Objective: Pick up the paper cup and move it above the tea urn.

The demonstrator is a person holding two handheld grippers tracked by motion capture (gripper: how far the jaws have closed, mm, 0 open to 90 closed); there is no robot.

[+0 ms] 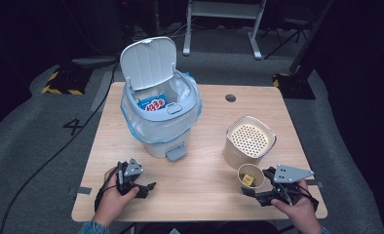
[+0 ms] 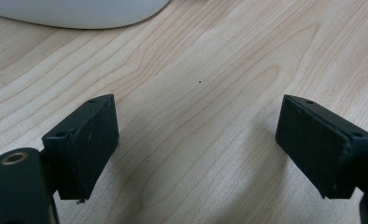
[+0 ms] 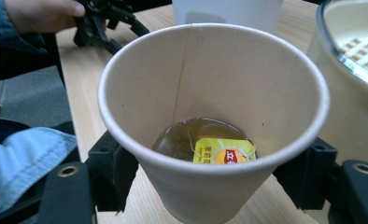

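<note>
Left hand (image 1: 113, 191): comes in over the worktop's near edge toward the left corner, curled around the left gripper (image 1: 148, 186), which lies low over the wood and aims right.
Left gripper state: jaws spread wide in its own view, bare worktop (image 2: 210, 93) between them, nothing held.
Bin (image 1: 161, 109): white, on the left half of the worktop toward the far edge, lid (image 1: 147, 62) tipped up and back; a clear bag lines it and folds over the rim. It stands beyond the left gripper — its white base (image 2: 74, 11) shows at the top of the left gripper view.
Bin contents: a blue and white packet (image 1: 152, 103) lies inside, near the top.
Pedal (image 1: 176, 153): grey, at the bin's foot, facing the near edge.
Canister (image 1: 250, 141): tan, with a perforated cream top, on the right half of the worktop, just beyond the cup and close against it.
Cup (image 1: 250, 177): paper, upright near the near edge at the right, between the right gripper's jaws.
Cup contents: a little brownish liquid and a yellow tea-bag tag (image 3: 224, 151) at the bottom.
Right hand (image 1: 297, 209): enters over the near right corner, holding the right gripper (image 1: 252, 190) aimed left.
Right gripper state: a jaw on either side of the cup's lower wall — whether they press it I cannot tell.
</note>
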